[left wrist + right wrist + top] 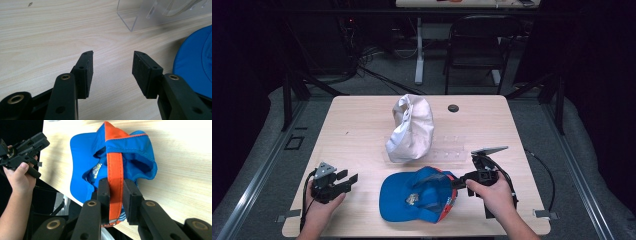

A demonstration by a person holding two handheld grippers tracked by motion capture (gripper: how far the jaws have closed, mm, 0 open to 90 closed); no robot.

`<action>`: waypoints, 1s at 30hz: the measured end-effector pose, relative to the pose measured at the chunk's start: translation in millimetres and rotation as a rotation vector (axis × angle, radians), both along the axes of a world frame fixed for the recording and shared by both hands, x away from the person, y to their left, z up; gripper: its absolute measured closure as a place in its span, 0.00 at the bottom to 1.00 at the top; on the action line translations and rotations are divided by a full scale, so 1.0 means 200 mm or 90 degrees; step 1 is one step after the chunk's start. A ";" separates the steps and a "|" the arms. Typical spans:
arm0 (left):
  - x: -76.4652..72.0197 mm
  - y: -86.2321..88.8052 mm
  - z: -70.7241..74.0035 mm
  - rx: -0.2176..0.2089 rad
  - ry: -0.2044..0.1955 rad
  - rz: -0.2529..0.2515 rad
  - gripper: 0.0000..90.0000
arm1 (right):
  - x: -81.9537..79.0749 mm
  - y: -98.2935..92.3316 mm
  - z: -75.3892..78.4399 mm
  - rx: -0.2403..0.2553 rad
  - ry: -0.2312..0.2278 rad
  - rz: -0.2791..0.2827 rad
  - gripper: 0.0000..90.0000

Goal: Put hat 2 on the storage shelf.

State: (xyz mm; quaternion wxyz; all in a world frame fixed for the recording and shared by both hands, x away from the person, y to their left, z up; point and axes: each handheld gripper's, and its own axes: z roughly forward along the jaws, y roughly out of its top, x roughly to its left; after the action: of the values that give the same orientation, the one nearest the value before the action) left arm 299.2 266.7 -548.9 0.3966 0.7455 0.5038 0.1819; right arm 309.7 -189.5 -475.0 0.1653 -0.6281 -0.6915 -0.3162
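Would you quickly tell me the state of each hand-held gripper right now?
Left hand-held gripper: open, empty, over bare table.
Right hand-held gripper: shut on the blue cap's orange strap.

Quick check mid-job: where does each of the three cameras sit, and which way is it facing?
High view: above the near table edge, looking forward and down; both forearms, left tongs, right tongs.
Left gripper view: on the left tongs, along open jaws at bare table, clear stand.
Right gripper view: on the right tongs, clamping the blue cap by its orange strap; other hand beyond.
All three share the cap.
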 end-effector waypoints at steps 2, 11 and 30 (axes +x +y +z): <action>0.00 0.00 0.00 0.000 -0.001 0.000 0.58 | 0.00 -0.01 0.01 -0.007 0.000 -0.007 0.86; 0.00 0.00 0.00 0.002 0.003 -0.001 0.58 | 0.01 -0.05 0.06 0.025 0.006 -0.015 0.86; 0.00 0.00 0.00 0.002 -0.003 0.002 0.58 | 0.04 -0.11 0.23 0.152 -0.007 -0.024 0.87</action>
State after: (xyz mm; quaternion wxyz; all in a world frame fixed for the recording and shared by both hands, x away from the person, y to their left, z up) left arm 299.0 267.1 -548.4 0.3965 0.7449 0.5039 0.1847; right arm 318.1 -212.3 -429.0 0.2294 -0.6150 -0.6380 -0.4026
